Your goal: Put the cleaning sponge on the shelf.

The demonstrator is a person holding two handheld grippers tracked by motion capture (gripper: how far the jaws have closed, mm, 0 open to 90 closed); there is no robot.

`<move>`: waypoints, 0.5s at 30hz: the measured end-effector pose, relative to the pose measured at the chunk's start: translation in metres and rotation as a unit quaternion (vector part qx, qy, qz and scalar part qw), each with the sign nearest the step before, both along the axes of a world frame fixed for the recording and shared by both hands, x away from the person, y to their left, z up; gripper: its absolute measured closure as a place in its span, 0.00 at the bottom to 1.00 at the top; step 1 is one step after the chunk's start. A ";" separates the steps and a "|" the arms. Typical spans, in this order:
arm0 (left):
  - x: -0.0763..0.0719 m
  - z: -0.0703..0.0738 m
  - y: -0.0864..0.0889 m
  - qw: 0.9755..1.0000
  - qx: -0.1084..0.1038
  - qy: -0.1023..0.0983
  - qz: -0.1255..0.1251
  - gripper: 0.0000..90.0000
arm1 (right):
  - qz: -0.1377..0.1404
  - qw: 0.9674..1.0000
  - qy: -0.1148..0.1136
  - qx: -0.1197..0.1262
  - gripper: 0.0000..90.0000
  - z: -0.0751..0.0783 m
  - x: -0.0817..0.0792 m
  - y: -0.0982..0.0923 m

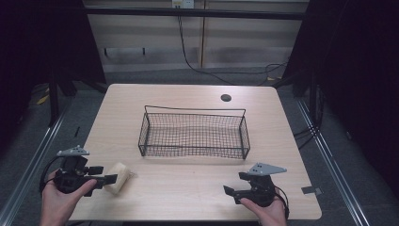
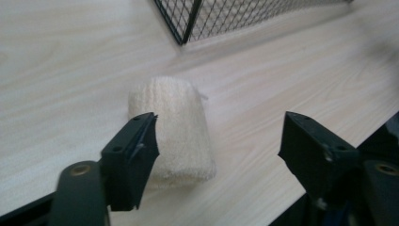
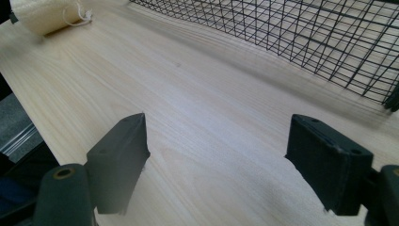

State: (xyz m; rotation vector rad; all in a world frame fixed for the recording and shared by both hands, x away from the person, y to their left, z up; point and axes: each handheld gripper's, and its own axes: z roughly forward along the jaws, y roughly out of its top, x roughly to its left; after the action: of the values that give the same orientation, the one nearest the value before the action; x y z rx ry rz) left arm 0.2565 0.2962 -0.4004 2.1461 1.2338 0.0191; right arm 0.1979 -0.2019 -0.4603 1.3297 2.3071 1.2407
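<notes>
A rolled cream cloth lies on the wooden table near its front left. My left gripper is open right at the roll, its jaws spread on either side of the roll's near end. In the left gripper view the cloth roll sits between the jaws, closer to the left one, and I cannot tell whether it touches. My right gripper is open over bare table at the front right, nothing between its jaws. The right gripper view shows the cloth roll far off at the upper left.
A black wire basket stands at the table's middle, with nothing in it. Its corner is just beyond the roll, and its mesh wall runs ahead of the right gripper. A round cable hole is at the back.
</notes>
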 end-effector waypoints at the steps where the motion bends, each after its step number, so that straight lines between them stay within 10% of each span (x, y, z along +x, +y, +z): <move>1: 0.000 0.000 0.000 1.000 0.000 0.000 0.000 0.24 | 0.001 1.000 0.000 -0.002 0.22 0.000 0.000 0.001; 15: 0.027 0.015 -0.015 0.996 0.063 0.062 -0.030 0.22 | 0.013 0.999 0.026 0.021 0.21 -0.005 0.003 0.003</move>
State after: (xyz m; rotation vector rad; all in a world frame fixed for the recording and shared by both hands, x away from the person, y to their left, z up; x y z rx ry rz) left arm 0.2831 0.2810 -0.3853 2.3232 1.2668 -0.0644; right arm 0.2012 -0.1992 -0.4656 1.3651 2.3531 1.2854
